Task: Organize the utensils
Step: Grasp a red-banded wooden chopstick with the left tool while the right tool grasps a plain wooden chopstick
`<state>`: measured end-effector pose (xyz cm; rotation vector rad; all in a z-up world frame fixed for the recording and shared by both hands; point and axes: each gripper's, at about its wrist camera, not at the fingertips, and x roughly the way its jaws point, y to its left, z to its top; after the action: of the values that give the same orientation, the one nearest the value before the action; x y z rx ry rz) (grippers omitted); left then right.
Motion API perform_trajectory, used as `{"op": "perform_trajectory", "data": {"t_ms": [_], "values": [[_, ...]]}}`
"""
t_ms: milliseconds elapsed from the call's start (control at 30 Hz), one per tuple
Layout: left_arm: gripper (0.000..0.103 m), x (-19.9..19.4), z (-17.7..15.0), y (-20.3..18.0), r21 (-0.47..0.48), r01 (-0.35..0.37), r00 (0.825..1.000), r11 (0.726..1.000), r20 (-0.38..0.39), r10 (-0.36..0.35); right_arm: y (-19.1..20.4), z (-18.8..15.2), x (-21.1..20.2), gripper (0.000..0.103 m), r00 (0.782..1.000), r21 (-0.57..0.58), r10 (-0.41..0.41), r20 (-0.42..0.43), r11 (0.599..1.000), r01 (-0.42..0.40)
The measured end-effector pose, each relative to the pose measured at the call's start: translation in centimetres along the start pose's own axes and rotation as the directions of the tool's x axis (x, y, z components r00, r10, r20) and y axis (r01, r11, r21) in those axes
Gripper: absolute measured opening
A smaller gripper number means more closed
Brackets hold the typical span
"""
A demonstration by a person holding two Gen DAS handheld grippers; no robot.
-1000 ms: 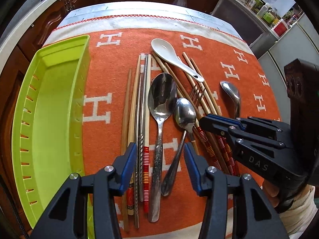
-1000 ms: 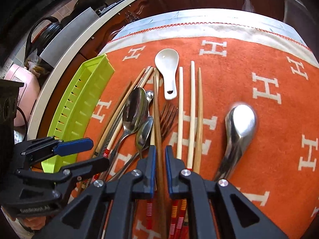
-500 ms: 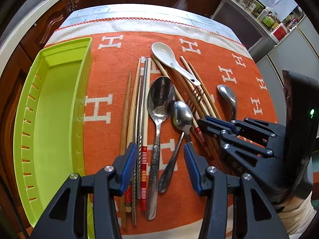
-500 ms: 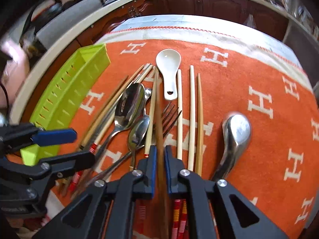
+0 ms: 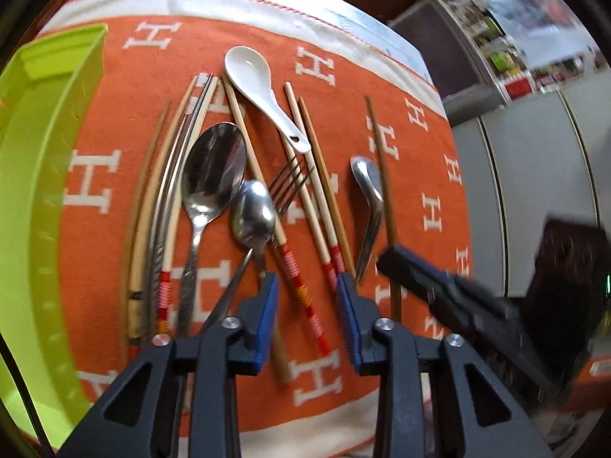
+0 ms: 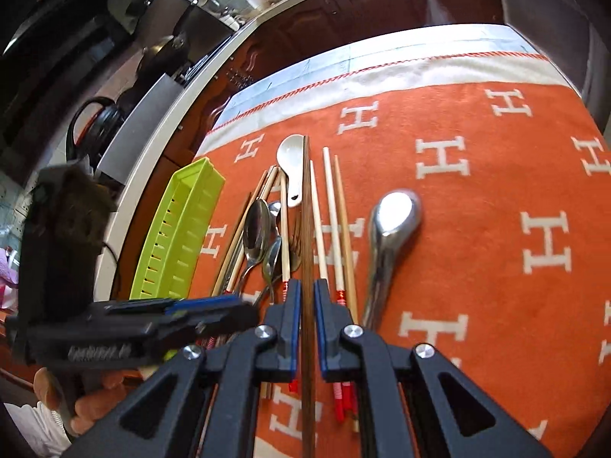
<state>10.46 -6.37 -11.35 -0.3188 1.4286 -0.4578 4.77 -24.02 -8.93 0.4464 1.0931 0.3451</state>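
Observation:
Utensils lie on an orange blanket [image 5: 114,107]: a white ceramic spoon [image 5: 259,87], a large steel spoon [image 5: 212,168], a smaller spoon [image 5: 254,210], a fork [image 5: 292,179], a bent steel spoon [image 5: 368,191] and several chopsticks. My left gripper [image 5: 305,282] hovers over a pale chopstick with red bands [image 5: 301,290]. Its jaws are closing, with that chopstick between them but untouched. My right gripper [image 6: 304,290] is shut on a dark brown chopstick [image 6: 305,210], which runs straight out ahead above the pile. In the left wrist view that dark chopstick [image 5: 382,160] sits to the right of the bent spoon.
A lime-green slotted tray [image 5: 34,175] stands along the blanket's left side, also in the right wrist view as the green tray [image 6: 179,221]. A hand holds the left gripper [image 6: 244,305] at the lower left there. Dark cabinets and a counter edge lie beyond the table.
The left gripper has shifted right, from over the spoon handles to over the red-banded chopsticks, and its jaws have narrowed. The right gripper has carried the dark chopstick up and to the right.

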Motion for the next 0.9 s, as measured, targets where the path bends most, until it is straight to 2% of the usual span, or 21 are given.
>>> {"op": "perform_trajectory", "data": {"t_ms": [133, 367, 500, 567, 600, 633, 767, 900], "values": [[0.024, 1.8, 0.5, 0.0, -0.08, -0.046, 0.999, 0.996, -0.014, 0.045, -0.2, -0.3, -0.8, 0.007, 1.0, 0.02, 0.011, 0.017, 1.0, -0.011], [0.024, 3.4, 0.5, -1.8, -0.065, -0.178, 0.984, 0.982, 0.003, 0.178, -0.3, -0.6, -0.8, 0.007, 0.999, 0.03, 0.024, 0.03, 0.999, -0.025], [0.023, 4.6, 0.7, -3.2, -0.033, -0.253, 0.967, 0.967, 0.027, 0.254, -0.5, -0.8, -0.8, 0.007, 0.999, 0.038, 0.032, 0.027, 0.999, -0.033], [0.017, 5.2, 0.7, -3.9, -0.013, -0.302, 0.952, 0.953, 0.045, 0.302, -0.7, -1.0, -0.9, 0.007, 0.999, 0.042, 0.033, 0.027, 0.999, -0.034], [0.01, 5.2, 0.7, -4.1, -0.002, -0.324, 0.944, 0.946, 0.058, 0.324, -0.8, -1.0, -0.9, 0.007, 0.999, 0.044, 0.034, 0.028, 0.998, -0.036], [0.01, 5.3, 0.6, -4.4, 0.011, -0.341, 0.938, 0.94, 0.069, 0.34, -0.9, -1.1, -1.0, 0.007, 0.999, 0.046, 0.034, 0.029, 0.998, -0.036], [0.007, 4.7, 0.4, -4.5, 0.032, -0.354, 0.932, 0.935, 0.1, 0.349, -1.3, -1.3, -1.1, 0.007, 0.999, 0.061, 0.036, 0.029, 0.997, -0.038], [0.007, 2.7, -0.7, -3.6, 0.056, -0.313, 0.947, 0.948, 0.096, 0.307, -1.6, -1.7, -1.4, 0.007, 0.999, 0.072, 0.042, 0.026, 0.996, -0.044]]}}
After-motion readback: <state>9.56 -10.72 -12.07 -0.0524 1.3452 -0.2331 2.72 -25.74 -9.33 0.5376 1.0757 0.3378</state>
